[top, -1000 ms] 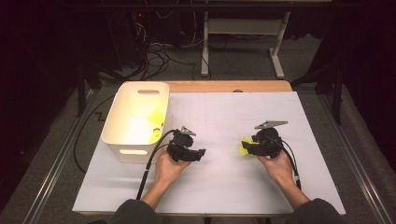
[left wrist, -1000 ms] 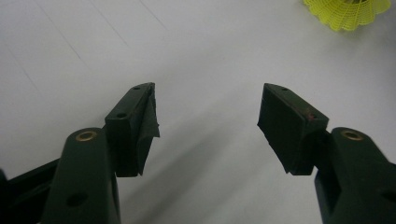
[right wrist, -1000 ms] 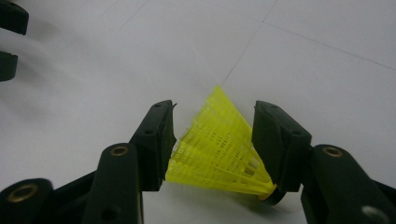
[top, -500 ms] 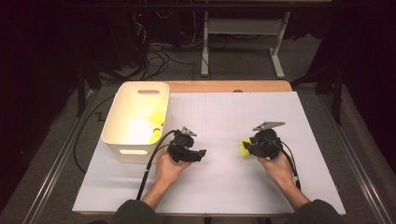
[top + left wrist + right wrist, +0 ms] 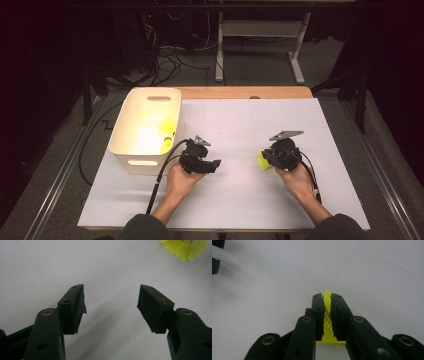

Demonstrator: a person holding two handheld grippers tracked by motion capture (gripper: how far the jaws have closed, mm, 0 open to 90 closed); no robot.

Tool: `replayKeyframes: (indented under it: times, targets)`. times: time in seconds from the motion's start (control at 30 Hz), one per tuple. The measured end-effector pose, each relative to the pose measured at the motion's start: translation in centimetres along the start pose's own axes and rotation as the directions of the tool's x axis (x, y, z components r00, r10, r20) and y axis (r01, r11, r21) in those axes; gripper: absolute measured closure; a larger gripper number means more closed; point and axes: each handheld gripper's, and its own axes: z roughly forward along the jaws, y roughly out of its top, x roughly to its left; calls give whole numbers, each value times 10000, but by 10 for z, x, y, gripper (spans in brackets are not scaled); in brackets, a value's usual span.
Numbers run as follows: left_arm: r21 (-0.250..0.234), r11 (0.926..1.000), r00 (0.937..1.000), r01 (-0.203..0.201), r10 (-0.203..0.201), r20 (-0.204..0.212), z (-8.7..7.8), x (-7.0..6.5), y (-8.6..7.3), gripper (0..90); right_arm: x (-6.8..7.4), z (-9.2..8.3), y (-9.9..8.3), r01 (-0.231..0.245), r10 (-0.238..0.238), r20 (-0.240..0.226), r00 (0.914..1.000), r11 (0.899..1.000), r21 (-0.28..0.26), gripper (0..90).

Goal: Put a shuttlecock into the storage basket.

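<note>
A yellow mesh shuttlecock (image 5: pixel 260 160) lies on the white sheet right of centre. My right gripper (image 5: pixel 268 159) has just been closing on it. In the right gripper view the pads squeeze the flattened yellow skirt (image 5: pixel 327 315) between them, so the right gripper (image 5: pixel 327 298) is shut on it. My left gripper (image 5: pixel 215 164) rests low over the sheet at the centre, pointing right. Its jaws (image 5: pixel 111 293) stand wide open with nothing between them, and the same shuttlecock (image 5: pixel 186 248) shows far ahead of them.
A white plastic bin (image 5: pixel 147 97) stands at the left of the sheet, with yellow shuttlecocks (image 5: pixel 167 126) inside. A black cable (image 5: pixel 162 175) trails from the left gripper toward the front edge. The white sheet (image 5: pixel 240 200) covers the table; a wooden strip (image 5: pixel 240 92) runs along the back.
The right gripper's jaws have closed onto the yellow shuttlecock, flattening its skirt. Both hands have stayed in place, and the left gripper looks the same.
</note>
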Motion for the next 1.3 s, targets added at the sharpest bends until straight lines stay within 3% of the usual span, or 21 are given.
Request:
replayKeyframes:
  times: [0.23, 0.77, 1.0, 1.3]
  targets:
    - [43, 10000, 10000, -44, 44, 46, 0, 0, 0, 395, 0, 0, -1, 32, -32, 48, 10000, 10000, 89, 897]
    - [-109, 9998, 9995, -165, 168, 261, -6, -3, 4, 411, 2, -6, 0, 391, -391, -13, 9992, 9991, -152, 900]
    - [-120, 9995, 9986, -296, 301, 429, -5, -4, 4, 425, 4, -8, 4, 444, -450, -226, 9987, 9987, -252, 900]
    - [-195, 9993, 9976, -315, 327, 613, -7, -3, 5, 424, 15, -7, 13, 672, -694, -639, 9955, 9971, -358, 900]
